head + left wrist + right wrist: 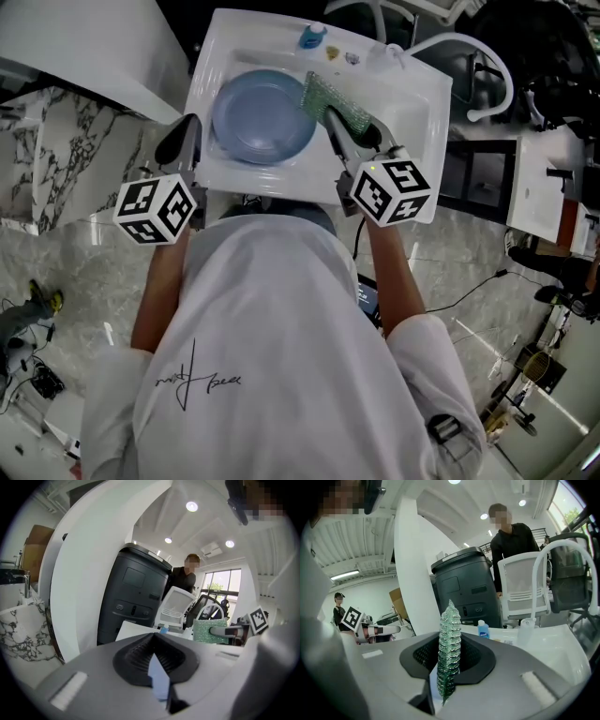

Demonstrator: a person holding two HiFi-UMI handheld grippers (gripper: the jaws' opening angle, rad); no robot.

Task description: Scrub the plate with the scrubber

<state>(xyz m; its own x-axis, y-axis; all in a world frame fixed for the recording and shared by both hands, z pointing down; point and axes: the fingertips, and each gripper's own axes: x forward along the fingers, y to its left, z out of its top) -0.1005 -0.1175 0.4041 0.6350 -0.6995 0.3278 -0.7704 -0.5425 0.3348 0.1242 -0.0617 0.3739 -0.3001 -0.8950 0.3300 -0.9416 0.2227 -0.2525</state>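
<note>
White cloth fills the bottom of the head view: the white T-shirt [272, 356] of the person carrying my rig. Just beyond it sit the two black-and-white marker cubes, one on the left gripper [192, 127] and one on the right gripper [349, 127].

The left gripper is clenched on the rim of the round pale-blue plate [262, 114]. Its own view shows the plate's thin blue edge pinched between the dark ribbed pads. The plate lies face up over the basin of the white moulded sink [412, 94]. I cannot tell from above whether it rests there or hangs clear.

The right gripper is grasping the green mesh scrubber [330, 94], which stands on edge between its jaws just beside the plate's right rim. Beyond it, a small blue bottle [312, 37] stands on the sink's back ledge. Past the sink are a dark grey bin [466, 592], a white chair [520, 592] and a person in black.

The risk I judge greatest is the plate. It is held only by a narrow pinch on its rim, so scrubbing pressure out on its face could lever it loose and drop it into the sink. The scrubber looks thin and limp, and pushed edge-first it may fold instead of rubbing.

The shirt bears a handwritten-style scrawl that I cannot read. The bottle has a label, but it is too small to make out. The cubes carry only square code patterns.
</note>
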